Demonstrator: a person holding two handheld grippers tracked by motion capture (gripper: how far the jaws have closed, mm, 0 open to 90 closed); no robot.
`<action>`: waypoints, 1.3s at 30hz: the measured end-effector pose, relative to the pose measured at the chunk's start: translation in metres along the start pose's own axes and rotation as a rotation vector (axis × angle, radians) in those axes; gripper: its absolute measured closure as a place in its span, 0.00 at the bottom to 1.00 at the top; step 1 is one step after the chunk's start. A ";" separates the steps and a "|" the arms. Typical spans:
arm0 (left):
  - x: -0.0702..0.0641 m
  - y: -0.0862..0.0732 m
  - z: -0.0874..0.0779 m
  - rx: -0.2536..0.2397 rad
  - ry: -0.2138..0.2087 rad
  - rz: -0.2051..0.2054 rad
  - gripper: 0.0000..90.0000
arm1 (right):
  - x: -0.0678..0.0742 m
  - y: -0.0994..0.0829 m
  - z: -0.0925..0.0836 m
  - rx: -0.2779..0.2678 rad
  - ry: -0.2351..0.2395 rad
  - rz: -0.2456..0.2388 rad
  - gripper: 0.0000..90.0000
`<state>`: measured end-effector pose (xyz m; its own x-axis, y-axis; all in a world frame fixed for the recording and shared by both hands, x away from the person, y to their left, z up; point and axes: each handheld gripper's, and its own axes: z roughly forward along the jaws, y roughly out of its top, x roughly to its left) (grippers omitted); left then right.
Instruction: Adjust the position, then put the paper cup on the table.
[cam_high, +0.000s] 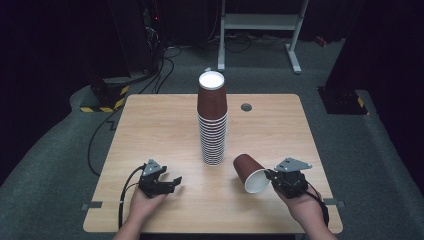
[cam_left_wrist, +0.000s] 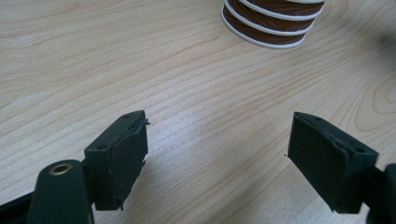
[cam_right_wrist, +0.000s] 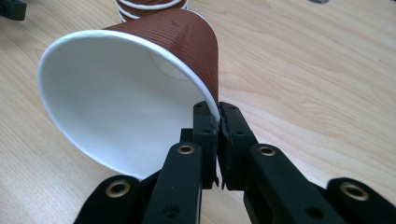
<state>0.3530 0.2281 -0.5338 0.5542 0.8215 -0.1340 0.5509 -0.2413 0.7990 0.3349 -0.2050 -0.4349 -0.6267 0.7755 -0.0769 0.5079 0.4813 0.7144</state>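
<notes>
Brown paper cup (cam_right_wrist: 140, 88) rim between right gripper (cam_right_wrist: 218, 122) fingers (tilted sideways).

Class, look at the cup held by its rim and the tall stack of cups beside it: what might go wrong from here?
1. The right gripper pinches only the thin rim of the loose cup, which lies tilted on its side; the paper wall may crease or slip free.
2. The stack of cups is tall and narrow; a nudge while adding the cup might topple it.
3. The left gripper is open and holds nothing, so nothing steadies the stack.
</notes>
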 end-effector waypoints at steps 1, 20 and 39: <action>0.000 0.000 0.000 0.000 0.000 0.000 0.23 | 0.000 0.000 0.000 0.000 0.000 0.000 0.96; -0.001 0.000 0.000 0.010 -0.003 0.013 0.23 | -0.015 0.018 -0.006 0.178 0.044 -0.003 0.95; -0.001 0.000 0.001 0.010 -0.001 0.013 0.23 | -0.024 0.012 -0.026 0.311 0.060 0.029 0.95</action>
<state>0.3527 0.2269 -0.5340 0.5620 0.8178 -0.1240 0.5499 -0.2574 0.7946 0.3412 -0.2285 -0.4065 -0.6386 0.7695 -0.0115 0.6765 0.5684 0.4683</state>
